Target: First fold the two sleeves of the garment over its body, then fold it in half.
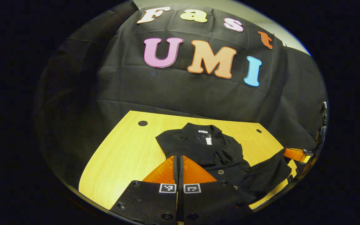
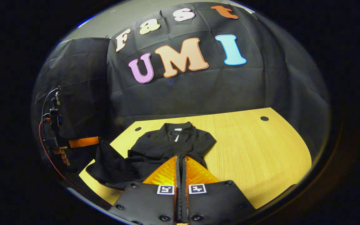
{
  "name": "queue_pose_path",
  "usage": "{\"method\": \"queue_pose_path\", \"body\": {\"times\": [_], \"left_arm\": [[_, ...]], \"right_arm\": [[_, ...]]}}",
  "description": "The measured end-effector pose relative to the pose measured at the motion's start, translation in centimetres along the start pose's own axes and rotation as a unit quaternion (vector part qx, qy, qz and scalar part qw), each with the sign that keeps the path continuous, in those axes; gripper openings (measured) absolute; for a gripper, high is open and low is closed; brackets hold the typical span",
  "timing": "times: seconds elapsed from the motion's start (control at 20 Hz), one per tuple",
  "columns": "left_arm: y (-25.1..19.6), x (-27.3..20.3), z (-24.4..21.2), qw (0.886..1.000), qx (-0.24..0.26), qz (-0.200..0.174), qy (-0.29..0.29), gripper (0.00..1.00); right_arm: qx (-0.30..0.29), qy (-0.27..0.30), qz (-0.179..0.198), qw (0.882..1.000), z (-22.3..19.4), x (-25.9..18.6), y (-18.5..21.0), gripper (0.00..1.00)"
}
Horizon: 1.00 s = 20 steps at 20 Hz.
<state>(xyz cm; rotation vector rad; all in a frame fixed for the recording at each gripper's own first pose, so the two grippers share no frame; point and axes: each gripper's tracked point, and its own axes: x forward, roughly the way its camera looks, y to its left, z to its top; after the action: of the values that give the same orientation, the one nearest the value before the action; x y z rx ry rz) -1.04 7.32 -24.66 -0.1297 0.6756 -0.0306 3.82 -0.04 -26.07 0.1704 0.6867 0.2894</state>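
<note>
black garment (image 1: 205, 147) lay on wooden table (image 1: 123, 153), lower part hidden behind grippers. left gripper (image 1: 178, 159) and right gripper (image 2: 181, 161) were both clenched w/ nothing visibly between; whether cloth was pinched couldn't be told.

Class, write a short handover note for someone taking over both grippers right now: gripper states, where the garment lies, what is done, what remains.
Left gripper: fingers together, nothing between them, above the garment's lower part.
Right gripper: fingers together, empty, also over the garment.
Garment: black, collar toward the far wall, lying on the wooden table.
Done: one sleeve appears folded across the body.
Left: the other sleeve lies spread out to the side; fold it in, then fold the garment in half.
</note>
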Motion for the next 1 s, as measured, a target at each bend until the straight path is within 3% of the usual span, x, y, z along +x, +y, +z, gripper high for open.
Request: {"method": "queue_pose_path", "body": {"times": [0.7,1.0], "left_arm": [[3.0,8.8,6.1,1.0,0.0,-0.005,-0.022,0.0],[4.9,13.1,6.2,1.0,0.008,-0.003,-0.006,0.0]], "right_arm": [[0.008,-0.03,-0.04,0.999,8.0,7.6,-1.7,0.02],[0.029,-0.02,-0.078,0.996,8.9,11.5,-3.5,0.02]]}}
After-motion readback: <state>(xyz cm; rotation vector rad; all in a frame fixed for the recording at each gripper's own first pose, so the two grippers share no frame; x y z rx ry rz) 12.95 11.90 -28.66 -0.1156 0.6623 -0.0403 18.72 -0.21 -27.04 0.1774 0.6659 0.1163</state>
